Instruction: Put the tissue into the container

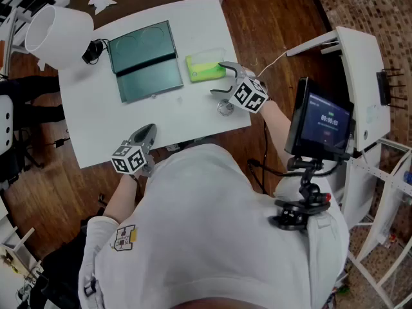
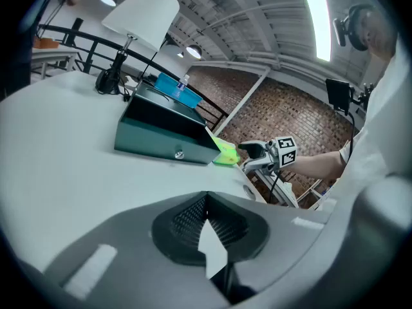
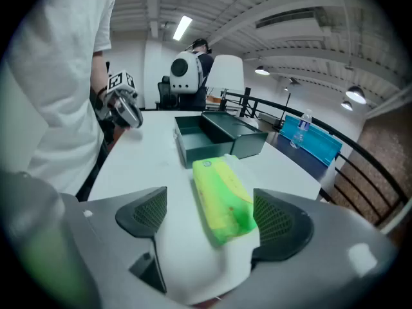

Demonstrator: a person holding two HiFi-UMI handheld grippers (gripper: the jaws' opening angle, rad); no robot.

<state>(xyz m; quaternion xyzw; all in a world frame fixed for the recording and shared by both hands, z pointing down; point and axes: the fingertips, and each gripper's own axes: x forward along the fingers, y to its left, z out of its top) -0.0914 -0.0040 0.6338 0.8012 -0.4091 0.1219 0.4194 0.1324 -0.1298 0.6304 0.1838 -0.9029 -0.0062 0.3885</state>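
Green tissue pack lying between right gripper's spread jaws, left gripper clenched shut

Tissue pack: soft, oblong, yellow-green packet in a glossy clear wrapper. Lies flat on the white table, just beside the container's side, not touching it.

Container: dark green rectangular box with a hinged lid. Stands open, both halves spread flat on the same table, hollow sides up. A small metal clasp shows on one long edge.
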